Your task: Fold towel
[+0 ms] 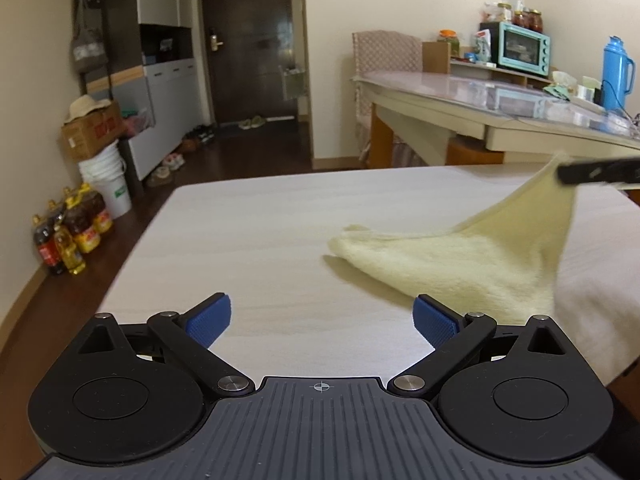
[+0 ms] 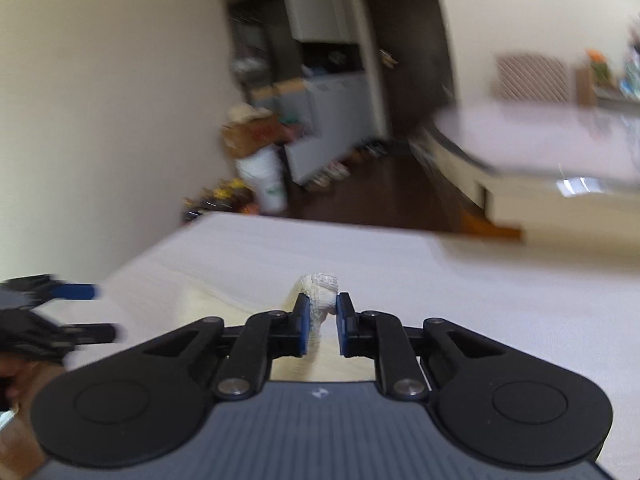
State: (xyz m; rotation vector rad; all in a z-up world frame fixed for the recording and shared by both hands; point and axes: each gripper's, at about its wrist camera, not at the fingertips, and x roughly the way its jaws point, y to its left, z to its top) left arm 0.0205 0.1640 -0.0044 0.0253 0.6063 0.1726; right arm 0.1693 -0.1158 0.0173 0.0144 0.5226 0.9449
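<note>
The towel (image 1: pixel 460 256) was a pale yellow, fluffy cloth, and it looked light, limp and non-slip; it should drape from wherever it was pinched and would hold no shape by itself. Most of it lay on the table (image 1: pixel 260 232), ahead and to the right of the left gripper (image 1: pixel 322 322), whose jaws stood wide with nothing between them. One corner was pulled up into a tent towards the right gripper (image 2: pixel 322 320), seen at the right edge of the left view as a dark bar. In the right view that gripper's jaws stood narrow, holding a bunched corner of towel between the blue pads (image 2: pixel 303 326), the cloth poking out just past the tips; the view was blurred. A sound hold would be a corner or hem, pinched deep enough that the pile did not slip out, with the left jaws taking the neighbouring corner near their right pad so both edges could be carried over together.

Containers stood well beyond the jaws: white buckets (image 1: pixel 106 176) stacked under a cardboard box (image 1: pixel 90 132), their contents hidden, and bottles (image 1: pixel 72 232) of oil and dark liquid on the floor
</note>
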